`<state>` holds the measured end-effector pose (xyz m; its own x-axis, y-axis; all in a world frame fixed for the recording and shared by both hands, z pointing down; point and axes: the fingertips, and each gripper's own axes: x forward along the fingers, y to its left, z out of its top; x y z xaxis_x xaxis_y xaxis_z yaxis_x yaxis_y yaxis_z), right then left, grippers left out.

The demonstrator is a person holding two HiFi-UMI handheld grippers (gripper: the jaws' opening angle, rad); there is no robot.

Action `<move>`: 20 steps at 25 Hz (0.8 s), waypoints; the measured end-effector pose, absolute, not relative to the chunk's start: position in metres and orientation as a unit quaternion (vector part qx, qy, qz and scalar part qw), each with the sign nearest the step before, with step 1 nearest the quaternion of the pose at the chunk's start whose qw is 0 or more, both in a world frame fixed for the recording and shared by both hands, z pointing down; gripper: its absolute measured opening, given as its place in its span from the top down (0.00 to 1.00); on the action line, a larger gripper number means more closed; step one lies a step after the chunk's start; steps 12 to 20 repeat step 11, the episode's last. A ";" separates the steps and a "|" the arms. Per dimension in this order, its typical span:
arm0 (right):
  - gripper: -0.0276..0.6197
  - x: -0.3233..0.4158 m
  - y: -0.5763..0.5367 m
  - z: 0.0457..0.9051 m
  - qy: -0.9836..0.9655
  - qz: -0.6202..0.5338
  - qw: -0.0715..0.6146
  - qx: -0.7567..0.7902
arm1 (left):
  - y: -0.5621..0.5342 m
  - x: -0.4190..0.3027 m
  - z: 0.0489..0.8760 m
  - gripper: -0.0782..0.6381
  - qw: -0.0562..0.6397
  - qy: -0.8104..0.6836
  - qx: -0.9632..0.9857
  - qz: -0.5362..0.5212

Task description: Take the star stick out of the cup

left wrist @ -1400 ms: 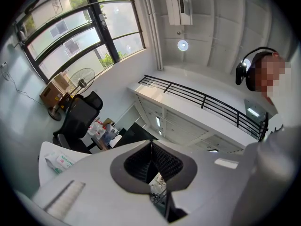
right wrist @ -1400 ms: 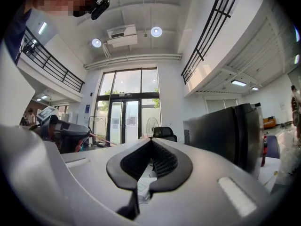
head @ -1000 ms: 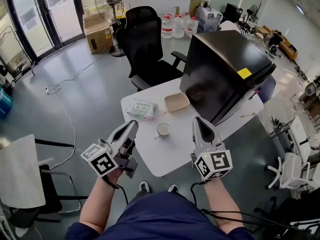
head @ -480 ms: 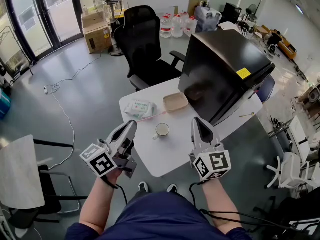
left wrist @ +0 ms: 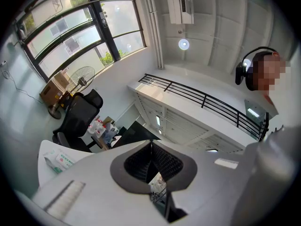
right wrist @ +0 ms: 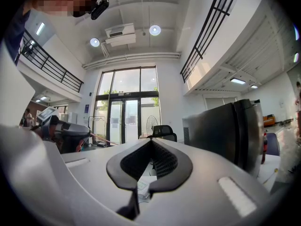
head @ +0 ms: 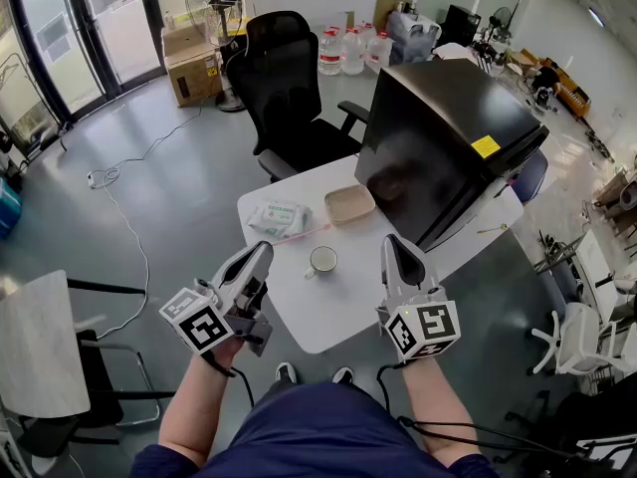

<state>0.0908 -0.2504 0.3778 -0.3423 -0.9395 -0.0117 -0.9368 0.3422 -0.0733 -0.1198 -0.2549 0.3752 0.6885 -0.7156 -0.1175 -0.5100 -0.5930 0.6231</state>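
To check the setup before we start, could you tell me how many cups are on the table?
1. The cup stands on the table, just on the person's side of the tray. The black box may hide others.

No wording is legible anywhere; the print on the wipes pack (head: 280,217) is too small.
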 end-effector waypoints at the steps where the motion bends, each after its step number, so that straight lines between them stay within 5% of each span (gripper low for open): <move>1: 0.95 0.091 -0.251 0.378 0.818 -0.027 0.025 -0.573 | -0.255 -0.120 0.375 0.88 0.284 -0.350 0.874 -0.181; 20: 0.95 0.091 -0.250 0.381 0.816 -0.030 0.021 -0.577 | -0.258 -0.121 0.380 0.88 0.290 -0.348 0.873 -0.180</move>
